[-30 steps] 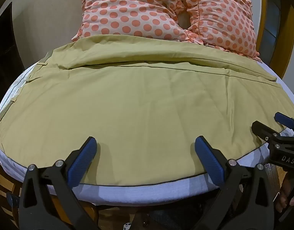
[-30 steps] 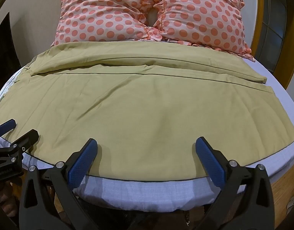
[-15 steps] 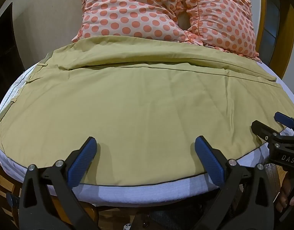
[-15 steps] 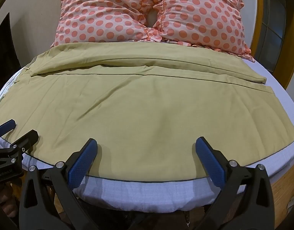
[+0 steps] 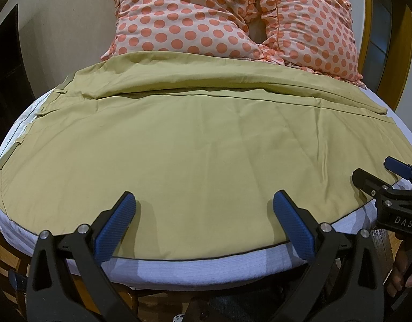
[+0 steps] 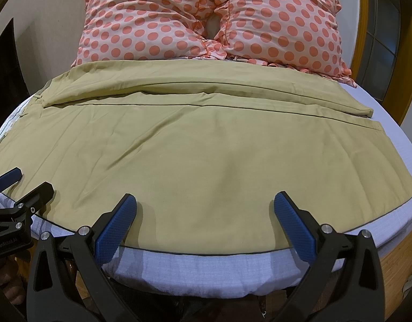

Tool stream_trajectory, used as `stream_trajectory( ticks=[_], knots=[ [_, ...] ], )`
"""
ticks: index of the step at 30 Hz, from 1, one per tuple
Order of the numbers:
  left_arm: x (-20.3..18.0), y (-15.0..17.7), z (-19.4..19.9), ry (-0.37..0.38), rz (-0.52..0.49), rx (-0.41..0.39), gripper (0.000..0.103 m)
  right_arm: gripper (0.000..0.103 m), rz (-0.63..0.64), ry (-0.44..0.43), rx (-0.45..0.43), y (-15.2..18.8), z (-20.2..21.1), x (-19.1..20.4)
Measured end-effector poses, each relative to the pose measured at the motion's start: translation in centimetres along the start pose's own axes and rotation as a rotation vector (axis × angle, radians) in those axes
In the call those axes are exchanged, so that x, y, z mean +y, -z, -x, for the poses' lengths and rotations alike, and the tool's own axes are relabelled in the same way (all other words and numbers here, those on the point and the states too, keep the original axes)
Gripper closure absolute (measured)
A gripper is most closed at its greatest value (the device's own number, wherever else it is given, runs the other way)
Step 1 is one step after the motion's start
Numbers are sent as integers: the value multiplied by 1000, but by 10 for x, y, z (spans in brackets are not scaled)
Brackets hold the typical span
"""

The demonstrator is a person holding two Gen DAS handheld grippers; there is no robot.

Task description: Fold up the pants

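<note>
Both grippers, left gripper (image 5: 202, 208) and right gripper (image 6: 203, 209), had black frames, silver screws and blue ribbed pads (image 5: 114, 228); white "DAS" lettering marked one

We see both fisheye views evenly and warmly lit, the olive-green cotton pants (image 5: 200, 145) sharp and free of glare. Soft shadows fall just in front of the blue ribbed fingertips (image 6: 125, 204). Around the pants, straight edges bow and the corners vignette to black.
</note>
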State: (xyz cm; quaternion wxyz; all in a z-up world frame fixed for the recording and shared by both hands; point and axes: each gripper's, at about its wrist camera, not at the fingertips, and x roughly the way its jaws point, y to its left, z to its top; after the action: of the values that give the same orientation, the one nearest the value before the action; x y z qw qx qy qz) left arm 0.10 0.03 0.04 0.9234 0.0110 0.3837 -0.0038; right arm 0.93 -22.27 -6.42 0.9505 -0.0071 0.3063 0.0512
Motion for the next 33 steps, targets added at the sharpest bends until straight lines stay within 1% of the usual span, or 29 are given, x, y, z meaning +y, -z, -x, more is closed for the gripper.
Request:
stream_trajectory(
  ticks=[33],
  knots=[
    [-1, 3, 3, -1, -1, -8, 2, 1, 0, 0, -16, 1, 1, 1]
  ],
)
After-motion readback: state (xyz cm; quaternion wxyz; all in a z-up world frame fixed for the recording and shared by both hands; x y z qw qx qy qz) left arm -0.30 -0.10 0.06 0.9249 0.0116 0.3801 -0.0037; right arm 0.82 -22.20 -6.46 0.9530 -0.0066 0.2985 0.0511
